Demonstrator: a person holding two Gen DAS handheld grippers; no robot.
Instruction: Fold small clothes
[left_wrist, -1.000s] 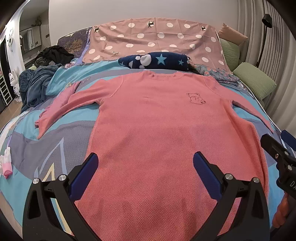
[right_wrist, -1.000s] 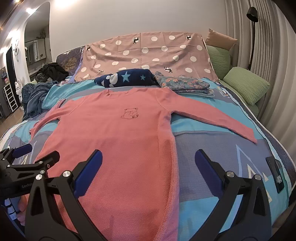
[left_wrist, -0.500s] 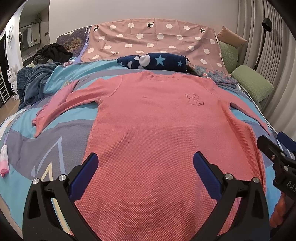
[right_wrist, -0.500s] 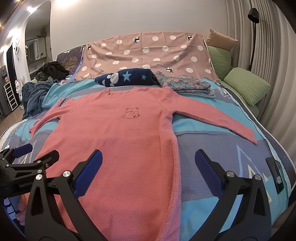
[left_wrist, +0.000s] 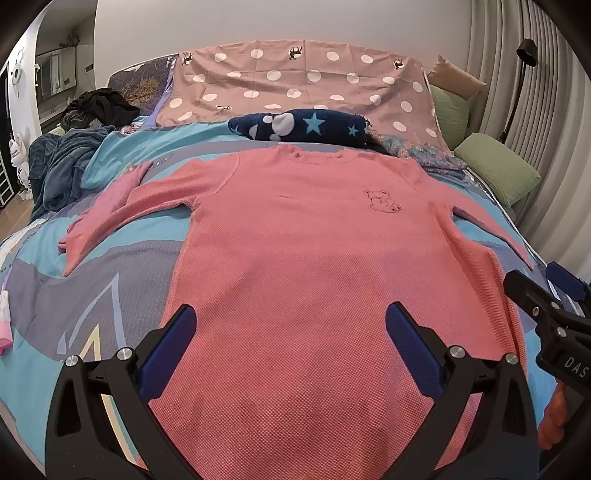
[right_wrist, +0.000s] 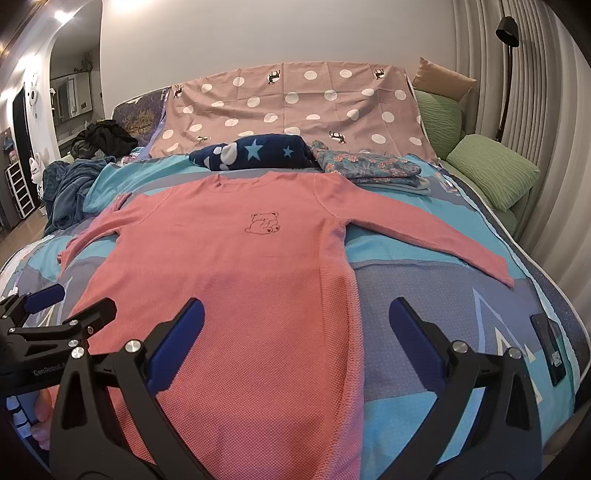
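A pink long-sleeved sweater (left_wrist: 317, 251) with a small bear outline on the chest lies flat and face up on the bed, both sleeves spread out. My left gripper (left_wrist: 291, 332) hovers open over its lower part, holding nothing. In the right wrist view the same sweater (right_wrist: 236, 266) fills the left half, and my right gripper (right_wrist: 295, 325) is open above its right side seam, also holding nothing. Each gripper shows at the edge of the other's view: the right gripper (left_wrist: 546, 295) and the left gripper (right_wrist: 62, 306).
A blue and grey patterned bedspread (right_wrist: 424, 295) covers the bed. A rolled navy star blanket (right_wrist: 255, 151) and folded floral clothes (right_wrist: 373, 166) lie beyond the collar. Green pillows (right_wrist: 495, 173) sit at the right, a dark blue blanket (left_wrist: 62, 170) at the left, a phone (right_wrist: 550, 347) near the right edge.
Both views have shifted slightly, the left gripper drifting a little to the left over the sweater. Both grippers stay open and the sweater has not moved.
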